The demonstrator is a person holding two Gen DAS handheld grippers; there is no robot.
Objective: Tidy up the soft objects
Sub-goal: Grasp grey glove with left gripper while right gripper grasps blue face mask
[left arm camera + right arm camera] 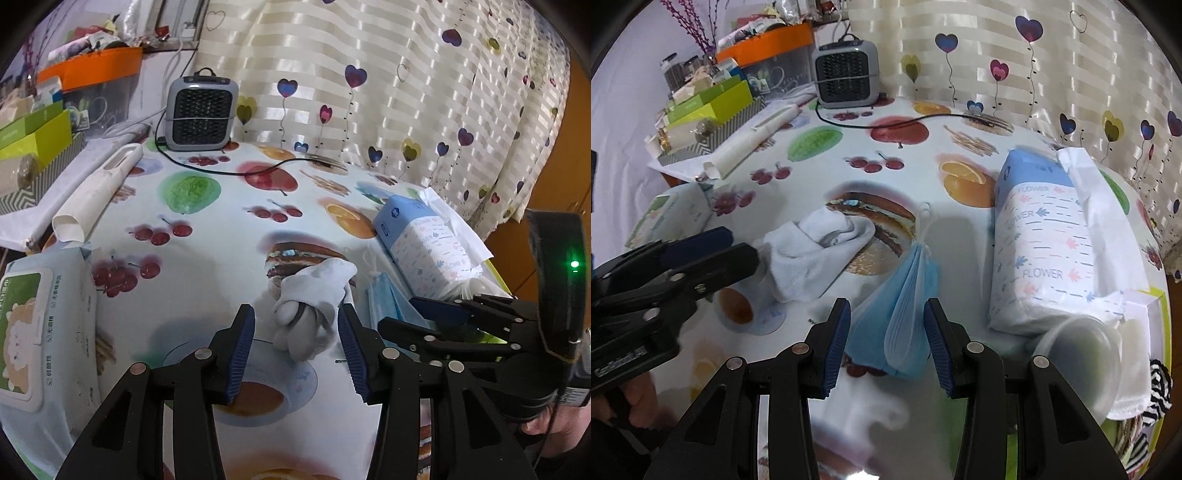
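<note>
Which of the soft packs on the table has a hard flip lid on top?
The wet wipes pack at the table's left edge: green label, white flip lid. The tissue pack on the right, printed FLOWER, is plain soft wrap with no lid.

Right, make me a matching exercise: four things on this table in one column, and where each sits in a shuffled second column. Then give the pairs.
Things:
1. white sock
2. blue face masks
3. tissue pack
4. wet wipes pack

Places:
A. beside the curtain, on the table's right side
B. between the open fingers of the right tool
C. at the table's left edge
D. just ahead of the open left tool

Pairs: 1-D, 2-B, 3-A, 4-C
</note>
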